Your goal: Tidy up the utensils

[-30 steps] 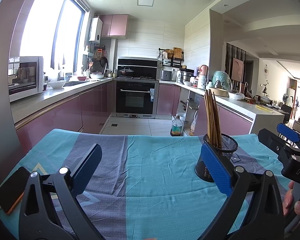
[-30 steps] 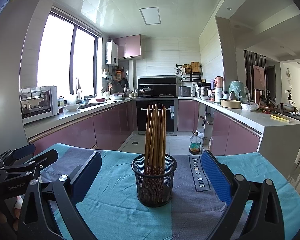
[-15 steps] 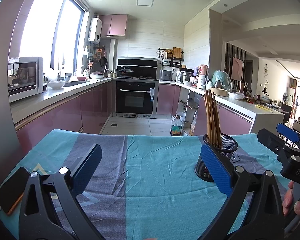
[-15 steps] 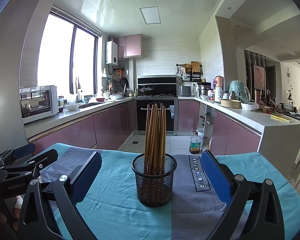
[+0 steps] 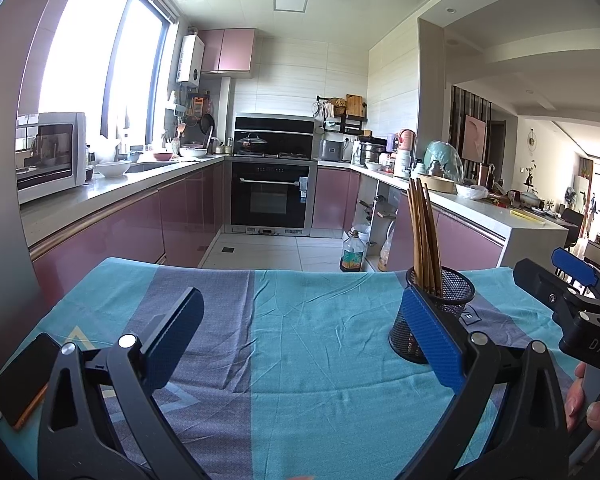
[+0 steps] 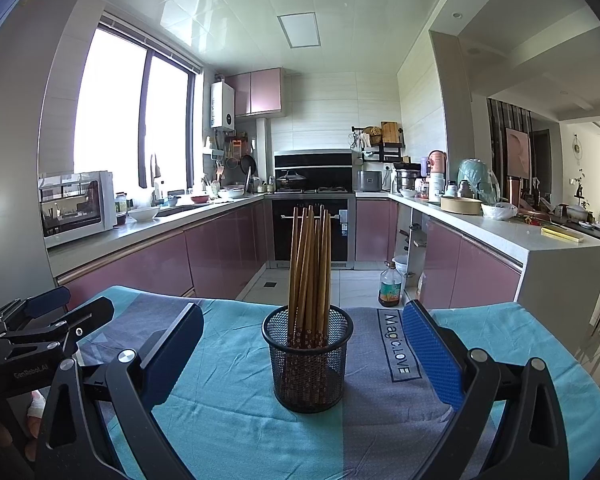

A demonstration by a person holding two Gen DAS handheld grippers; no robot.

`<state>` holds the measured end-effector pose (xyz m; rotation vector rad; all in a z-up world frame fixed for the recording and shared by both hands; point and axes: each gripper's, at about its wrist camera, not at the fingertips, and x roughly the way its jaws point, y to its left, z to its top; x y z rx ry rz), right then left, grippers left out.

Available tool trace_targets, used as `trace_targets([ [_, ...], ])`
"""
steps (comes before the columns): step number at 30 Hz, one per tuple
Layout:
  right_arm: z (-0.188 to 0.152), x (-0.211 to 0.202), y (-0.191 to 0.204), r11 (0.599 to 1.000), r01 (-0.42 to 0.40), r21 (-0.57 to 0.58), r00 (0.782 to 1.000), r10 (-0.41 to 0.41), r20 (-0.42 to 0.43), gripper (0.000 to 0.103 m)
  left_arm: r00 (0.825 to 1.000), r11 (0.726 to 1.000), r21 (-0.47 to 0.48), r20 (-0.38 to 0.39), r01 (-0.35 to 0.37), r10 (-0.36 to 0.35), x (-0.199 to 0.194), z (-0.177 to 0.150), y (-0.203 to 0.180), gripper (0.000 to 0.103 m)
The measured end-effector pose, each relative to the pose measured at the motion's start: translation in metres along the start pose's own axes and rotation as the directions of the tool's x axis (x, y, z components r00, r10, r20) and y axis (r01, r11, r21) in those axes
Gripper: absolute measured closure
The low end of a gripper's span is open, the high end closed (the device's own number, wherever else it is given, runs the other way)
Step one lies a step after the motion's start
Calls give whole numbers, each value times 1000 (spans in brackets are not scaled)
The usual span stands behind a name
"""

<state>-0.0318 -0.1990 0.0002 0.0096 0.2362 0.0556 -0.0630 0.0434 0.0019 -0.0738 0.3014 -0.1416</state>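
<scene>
Across the table a teal and grey cloth (image 6: 236, 432) lies spread, with a dark phone (image 5: 20, 380) at its near left corner. Toward the right stands the black mesh holder (image 6: 308, 360), upright, with every wooden chopstick (image 6: 310, 272) I can spot bundled inside it; none lies loose on the cloth. Looks like the sorting is finished or close to it. Left gripper (image 5: 300, 344) hangs spread wide over bare cloth, empty; right gripper (image 6: 302, 354) is spread too, straddling the holder without touching.
</scene>
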Motion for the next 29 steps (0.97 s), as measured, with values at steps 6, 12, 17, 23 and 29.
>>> trace_targets([
  [6, -1, 1, 0, 1000, 1, 2, 1000, -1, -2, 7, 1000, 1000, 5, 2, -1, 1, -1, -1, -1, 5],
  [12, -2, 1, 0, 1000, 0, 3, 1000, 0, -4, 7, 1000, 1000, 22, 9, -9, 9, -1, -3, -2, 5],
  [17, -5, 1, -3, 1000, 6, 4, 1000, -6, -11, 7, 1000, 1000, 24, 0, -13, 13, 2, -3, -3, 5],
  [23, -16, 11, -23, 998, 61, 6, 995, -60, -76, 7, 999, 1000, 20, -48, -6, 7, 12, -6, -1, 5],
  [29, -47, 59, -89, 976, 217, -32, 908, -214, -361, 7, 987, 999, -9, -154, -36, 34, 36, -14, 22, 5],
])
